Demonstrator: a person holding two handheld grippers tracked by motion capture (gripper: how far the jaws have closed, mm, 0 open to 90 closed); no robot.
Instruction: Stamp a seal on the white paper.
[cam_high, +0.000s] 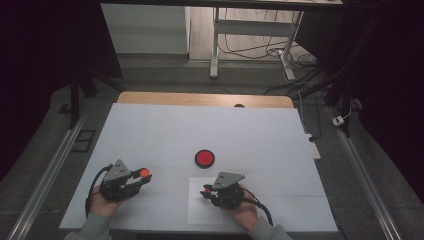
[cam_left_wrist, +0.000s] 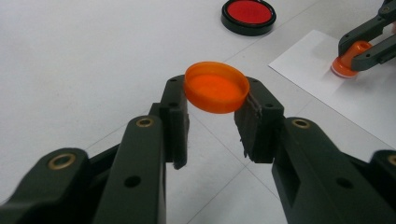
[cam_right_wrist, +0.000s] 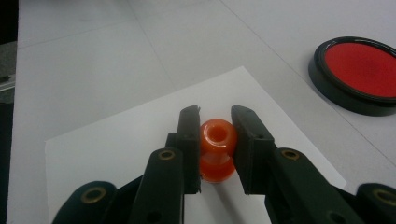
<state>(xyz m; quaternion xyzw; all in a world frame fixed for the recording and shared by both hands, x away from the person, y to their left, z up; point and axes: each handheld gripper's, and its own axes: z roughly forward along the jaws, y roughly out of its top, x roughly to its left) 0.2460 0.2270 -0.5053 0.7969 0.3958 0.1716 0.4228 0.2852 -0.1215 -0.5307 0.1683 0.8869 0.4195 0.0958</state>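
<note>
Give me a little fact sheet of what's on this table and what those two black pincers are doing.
Surface: white table
Left gripper: shut on an orange cap, held by its rim above the table, open side up
Right gripper: shut on a small orange stamp, standing upright on the paper
Paper: white sheet lying flat under the right gripper
Ink pad: round, red, in a black case, open on the table, beyond the paper
Hands: one behind each gripper, at the near edge
</note>
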